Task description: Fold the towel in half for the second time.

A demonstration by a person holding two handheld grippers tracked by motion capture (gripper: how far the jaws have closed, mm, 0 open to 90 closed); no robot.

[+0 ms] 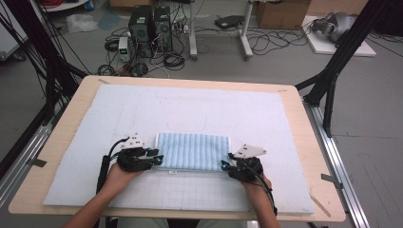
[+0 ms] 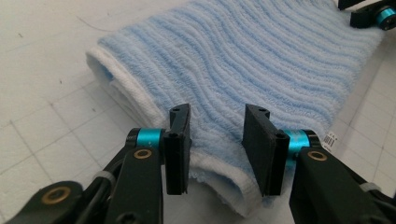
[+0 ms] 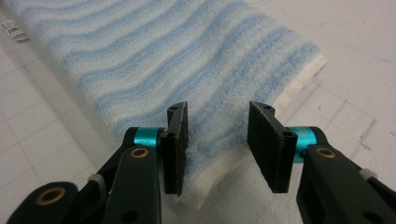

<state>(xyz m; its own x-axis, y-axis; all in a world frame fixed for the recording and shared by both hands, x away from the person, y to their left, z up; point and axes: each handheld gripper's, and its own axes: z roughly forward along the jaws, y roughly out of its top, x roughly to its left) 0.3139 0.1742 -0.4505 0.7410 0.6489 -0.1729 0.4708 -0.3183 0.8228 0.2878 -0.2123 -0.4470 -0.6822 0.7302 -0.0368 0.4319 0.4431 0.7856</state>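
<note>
A folded blue-and-white striped towel lies flat on the white mat, near its front middle. My left gripper sits at the towel's near left corner, open, with the jaws straddling the white hem. In the left gripper view the towel stretches away from the left gripper, and its pads stand apart over the cloth without pinching it. My right gripper is at the near right corner, also open. In the right gripper view the towel runs off to the upper left of the right gripper, with the hemmed corner under the jaws.
The white gridded mat covers most of the wooden table. A small label sticks out from the towel's near edge. Black frame legs flank the table. Computer towers and cables lie on the floor beyond.
</note>
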